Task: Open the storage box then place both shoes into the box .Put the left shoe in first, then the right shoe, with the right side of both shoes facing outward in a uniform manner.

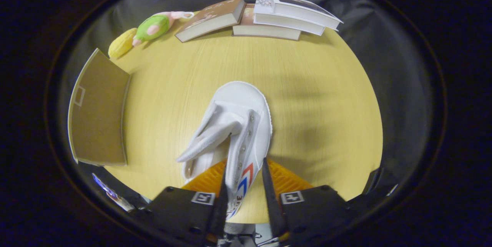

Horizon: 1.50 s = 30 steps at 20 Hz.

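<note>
A white canvas lace-up shoe with a red and blue stripe (238, 131) hangs over the yellow wooden table (315, 97), its side wall pinched between your gripper (243, 185) fingers; you appear mid-carry. Next, swing towards the brown cardboard box lid (100, 112) beside it; the box's opening is not visible, so find it first.

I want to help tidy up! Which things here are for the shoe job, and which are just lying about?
For the job:
- white shoe, its side wall between the tongs, which look closed on it
- brown cardboard panel, probably part of the storage box

Just lying about:
- pile of books
- green and pink plush toy
- yellow plush toy
</note>
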Motion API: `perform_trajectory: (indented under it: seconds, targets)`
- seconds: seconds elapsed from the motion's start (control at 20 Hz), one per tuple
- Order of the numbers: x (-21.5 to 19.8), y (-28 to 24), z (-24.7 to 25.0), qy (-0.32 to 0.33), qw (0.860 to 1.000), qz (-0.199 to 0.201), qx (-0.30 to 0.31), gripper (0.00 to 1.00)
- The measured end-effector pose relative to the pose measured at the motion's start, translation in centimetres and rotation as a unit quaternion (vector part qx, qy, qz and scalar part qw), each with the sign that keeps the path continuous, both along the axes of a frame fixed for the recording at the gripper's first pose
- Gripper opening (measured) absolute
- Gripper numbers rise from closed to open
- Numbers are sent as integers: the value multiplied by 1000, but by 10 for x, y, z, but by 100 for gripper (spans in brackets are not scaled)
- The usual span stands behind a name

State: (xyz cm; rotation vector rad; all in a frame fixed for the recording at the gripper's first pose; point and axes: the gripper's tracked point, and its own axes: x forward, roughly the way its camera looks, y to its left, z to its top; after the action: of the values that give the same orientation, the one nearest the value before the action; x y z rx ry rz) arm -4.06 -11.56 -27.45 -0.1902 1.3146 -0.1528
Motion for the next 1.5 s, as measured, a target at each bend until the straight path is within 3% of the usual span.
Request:
perform_trajectory:
  seconds: [0.25, 0.6, 0.7, 0.9, 1.1, 1.5]
  targets:
    - [1, -5, 0, -8, 1000, 15, -11, 25]
    - [3, -18, 3, -43, 999, -13, -2, 7]
    - [7, -20, 4, -61, 997, -34, 13, 6]
    - [8, -14, 10, -82, 996, -38, 23, 7]
    - [14, 21, 23, -96, 990, -50, 95, 6]
    - [24, 92, 78, -130, 978, -6, 165, 6]
